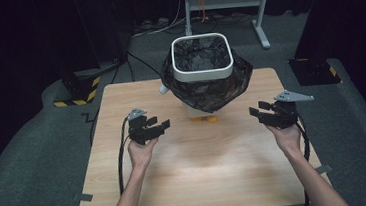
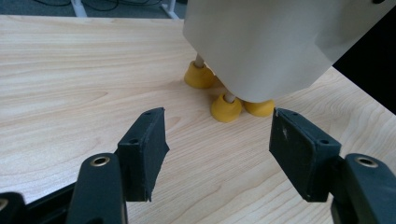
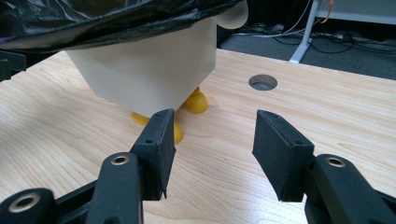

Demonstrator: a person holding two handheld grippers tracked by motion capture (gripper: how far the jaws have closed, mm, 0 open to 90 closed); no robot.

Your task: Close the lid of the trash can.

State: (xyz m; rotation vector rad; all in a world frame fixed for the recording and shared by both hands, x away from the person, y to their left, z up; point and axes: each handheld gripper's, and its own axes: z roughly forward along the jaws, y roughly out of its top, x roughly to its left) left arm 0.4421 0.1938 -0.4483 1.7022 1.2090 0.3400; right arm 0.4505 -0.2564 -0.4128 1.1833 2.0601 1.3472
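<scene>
Black plastic liner [image 1: 204,81] is draped over a white bin [image 1: 202,58] set on small yellow feet [image 2: 226,108] at the far middle of the wooden bench [image 1: 196,162]. The left hand-held gripper [image 1: 158,125] and right hand-held gripper [image 1: 258,112] are held spread and empty, near either side. If the liner were tugged from one side, the bin could probably be tipped on those narrow feet.

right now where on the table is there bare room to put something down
The wood between the left claw and right claw, back to the near edge, is bare. The far middle is crowded: the white bin on yellow feet, its black bag hanging over. The table has narrow strips beside the bin.
</scene>
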